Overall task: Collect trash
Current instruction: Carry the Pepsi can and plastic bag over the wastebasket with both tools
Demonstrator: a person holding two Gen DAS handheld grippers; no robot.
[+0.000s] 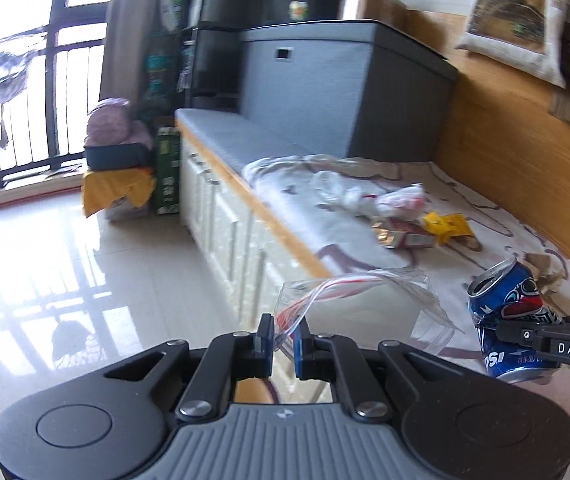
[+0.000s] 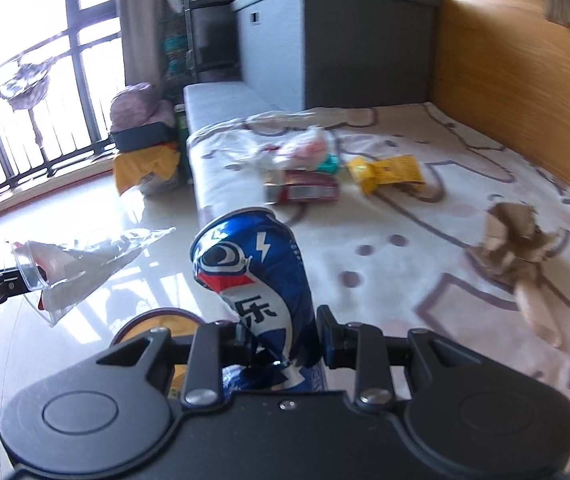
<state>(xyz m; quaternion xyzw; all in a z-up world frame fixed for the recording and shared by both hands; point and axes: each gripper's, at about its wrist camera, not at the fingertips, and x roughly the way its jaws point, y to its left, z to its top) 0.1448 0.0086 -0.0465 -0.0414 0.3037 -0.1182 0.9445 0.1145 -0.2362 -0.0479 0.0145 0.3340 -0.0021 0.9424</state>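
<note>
**Both grippers loaded; more litter left on the mat**

Grip. The left gripper (image 1: pixel 283 334) is closed tight on one corner of a clear bag (image 1: pixel 359 300). Holding it by the corner lets the rest hang free ahead of the fingers, clear of the bench edge, which suits a limp film that has no firm body to clamp. The right gripper (image 2: pixel 281 330) is clamped across the lower body of a can (image 2: pixel 251 276), its pads pressing the dented wall. The can stands roughly upright in the jaws with its open end uppermost, a sensible hold if any liquid remains, though none can be seen.

Position. Both items are carried in the air, side by side, near the front edge of the mat (image 2: pixel 425 248) and partly over the floor (image 1: pixel 65 260). No bin can be confirmed in either view.

Condition of items. The can is blue with printed graphics, crushed and creased at the middle. The bag is transparent, wrinkled, with a red-and-white strip near the gripped corner.

Outstanding. On the mat lie a yellow wrapper (image 2: pixel 389 170), a red pack (image 2: pixel 305 190), crumpled plastic (image 2: pixel 305 144) and brown paper (image 2: pixel 513 240), all apart from the grippers.
</note>
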